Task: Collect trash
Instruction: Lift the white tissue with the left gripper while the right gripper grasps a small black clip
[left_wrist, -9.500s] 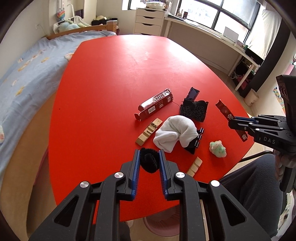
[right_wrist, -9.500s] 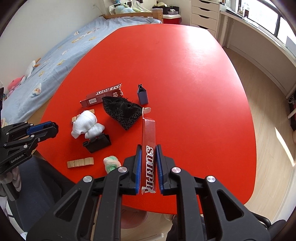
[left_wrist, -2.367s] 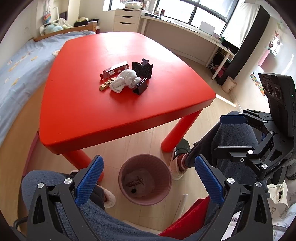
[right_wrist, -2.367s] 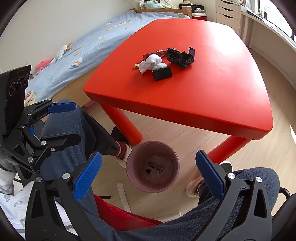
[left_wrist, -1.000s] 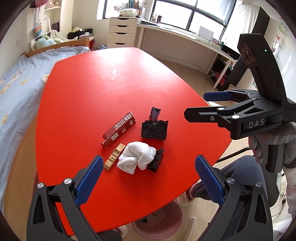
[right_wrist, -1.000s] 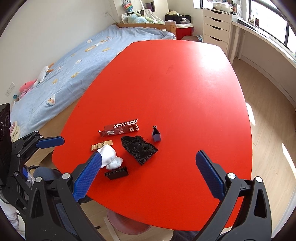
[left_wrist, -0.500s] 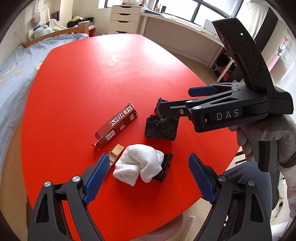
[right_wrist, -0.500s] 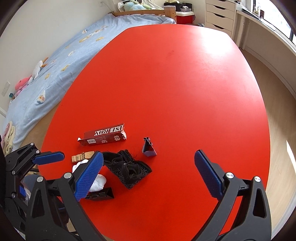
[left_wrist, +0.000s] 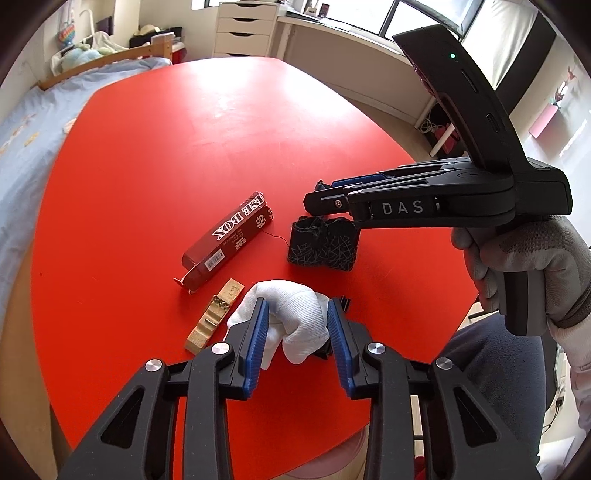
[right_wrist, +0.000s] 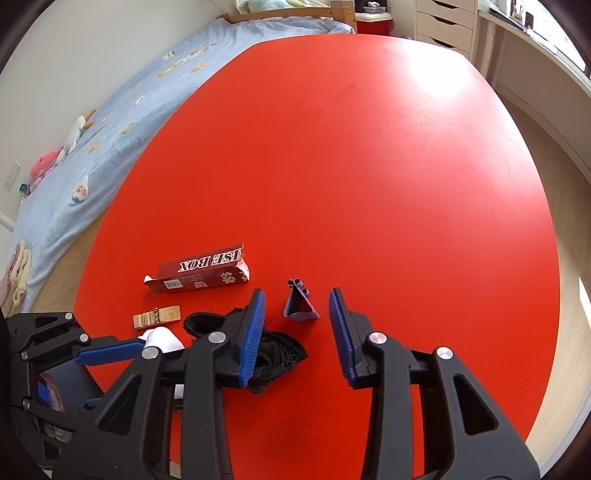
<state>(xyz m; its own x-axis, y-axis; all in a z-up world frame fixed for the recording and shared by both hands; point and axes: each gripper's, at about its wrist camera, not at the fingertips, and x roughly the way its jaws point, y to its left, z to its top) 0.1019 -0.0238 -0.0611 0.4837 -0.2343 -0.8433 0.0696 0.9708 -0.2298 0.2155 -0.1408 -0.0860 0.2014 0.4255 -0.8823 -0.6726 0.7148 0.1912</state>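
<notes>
my left gripper (left_wrist: 297, 328), jaws just closing, is clamped on the crumpled white tissue wad (left_wrist: 291, 314) on the round red table (left_wrist: 155, 140); my right gripper (right_wrist: 297, 328), also narrowing, still gapes around the small blue paper wedge (right_wrist: 300, 304) beyond the wad

A bedroom: bed (right_wrist: 155, 74), drawer chest (left_wrist: 243, 33), red table (right_wrist: 369, 166).

Black grippers (left_wrist: 297, 332) with blue ribbed pads, silver screws, "DAS" lettering; grey knit glove (left_wrist: 524, 266).
</notes>
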